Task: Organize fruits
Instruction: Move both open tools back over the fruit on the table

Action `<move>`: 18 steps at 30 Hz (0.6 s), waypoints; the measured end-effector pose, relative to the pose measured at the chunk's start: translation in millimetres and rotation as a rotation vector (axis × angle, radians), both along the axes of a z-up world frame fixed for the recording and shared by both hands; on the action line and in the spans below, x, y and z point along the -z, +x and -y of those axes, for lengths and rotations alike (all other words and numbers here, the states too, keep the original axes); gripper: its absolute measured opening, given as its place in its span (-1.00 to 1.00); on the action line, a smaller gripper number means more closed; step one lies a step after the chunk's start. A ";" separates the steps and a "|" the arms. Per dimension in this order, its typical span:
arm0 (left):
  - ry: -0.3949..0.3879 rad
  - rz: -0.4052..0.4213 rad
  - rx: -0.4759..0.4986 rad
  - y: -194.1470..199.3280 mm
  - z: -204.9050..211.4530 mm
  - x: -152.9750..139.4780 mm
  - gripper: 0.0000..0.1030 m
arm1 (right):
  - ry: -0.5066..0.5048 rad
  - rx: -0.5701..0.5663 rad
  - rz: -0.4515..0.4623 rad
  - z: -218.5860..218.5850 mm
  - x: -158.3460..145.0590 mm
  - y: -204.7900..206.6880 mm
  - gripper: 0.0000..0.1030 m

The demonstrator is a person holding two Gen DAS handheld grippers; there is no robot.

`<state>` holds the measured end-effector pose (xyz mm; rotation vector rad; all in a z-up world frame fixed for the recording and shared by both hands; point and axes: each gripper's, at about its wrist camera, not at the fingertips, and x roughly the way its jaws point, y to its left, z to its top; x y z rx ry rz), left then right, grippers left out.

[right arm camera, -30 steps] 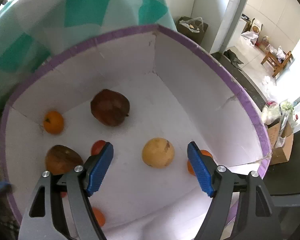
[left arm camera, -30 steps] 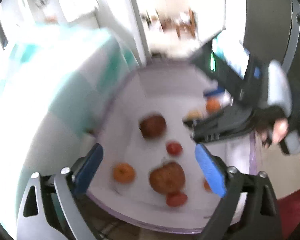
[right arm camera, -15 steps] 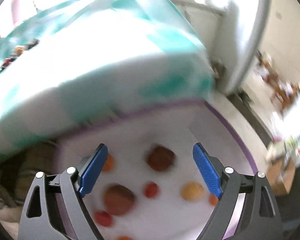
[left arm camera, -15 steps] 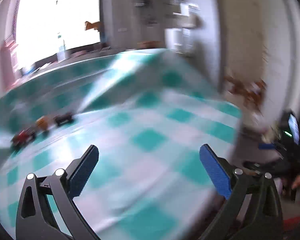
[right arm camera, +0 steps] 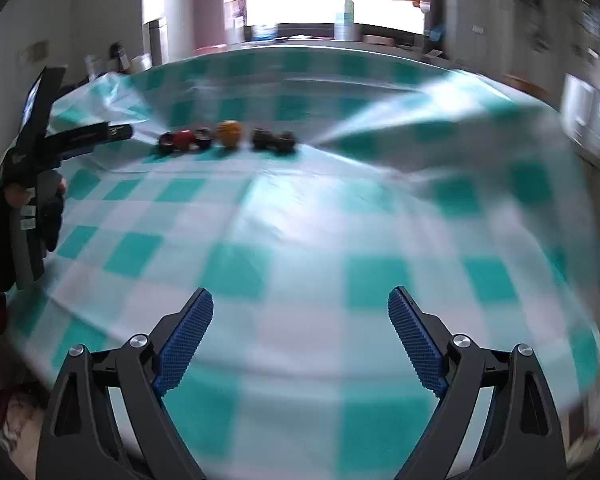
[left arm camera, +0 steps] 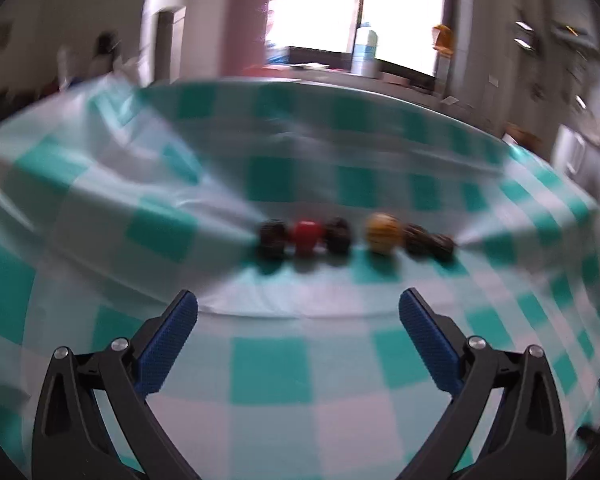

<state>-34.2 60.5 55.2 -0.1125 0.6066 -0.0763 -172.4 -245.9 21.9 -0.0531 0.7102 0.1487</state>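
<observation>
A short row of small fruits lies far back on the teal-and-white checked tablecloth (left arm camera: 268,368): a red one (left arm camera: 306,236) between dark ones (left arm camera: 272,238), then a yellow-orange one (left arm camera: 383,232) and more dark ones (left arm camera: 442,244). My left gripper (left arm camera: 298,312) hangs open and empty over the cloth, well short of the row. The right wrist view shows the same row, with the red fruit (right arm camera: 184,139) and the yellow-orange fruit (right arm camera: 229,133). My right gripper (right arm camera: 300,312) is empty, its jaws opening, farther from the row. The left gripper (right arm camera: 116,133) also shows there, close left of the row.
The cloth is creased into ridges (right arm camera: 400,116) on both sides of the fruit row. A pink flask (right arm camera: 209,12) and a white bottle (right arm camera: 344,12) stand by the bright window behind the table. A gloved hand (right arm camera: 40,200) holds the left tool. The table drops off at the right (left arm camera: 596,216).
Both views swung up from the white, purple-rimmed box of fruits to the table top and its fruit row. The right jaws spread wider. Both grippers stayed empty.
</observation>
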 end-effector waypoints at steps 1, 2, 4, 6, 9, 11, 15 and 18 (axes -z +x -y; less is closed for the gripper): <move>-0.035 -0.013 -0.027 4.0 -12.1 2.6 0.96 | -0.006 -0.027 -0.010 -11.1 -1.2 16.0 0.68; -0.072 -0.028 -0.044 6.4 -20.8 8.1 0.96 | -0.007 -0.041 -0.024 -18.5 -0.7 29.6 0.68; -0.149 -0.076 -0.071 10.4 -37.4 18.6 0.96 | 0.007 -0.054 -0.053 -30.9 1.0 63.8 0.68; -0.189 -0.127 -0.111 11.7 -47.9 25.6 0.96 | 0.023 -0.039 -0.083 -37.9 4.8 95.8 0.68; -0.203 -0.145 -0.143 10.3 -56.6 29.0 0.96 | 0.041 0.038 -0.160 -44.9 15.4 157.9 0.68; -0.172 -0.142 -0.164 9.2 -55.8 28.5 0.96 | 0.021 0.077 -0.186 -48.3 20.8 185.9 0.67; -0.176 -0.136 -0.157 7.0 -54.7 26.8 0.96 | -0.056 0.126 -0.192 -60.3 23.6 235.5 0.67; -0.188 -0.141 -0.153 6.8 -55.7 26.5 0.96 | -0.073 0.130 -0.199 -68.3 26.5 262.2 0.49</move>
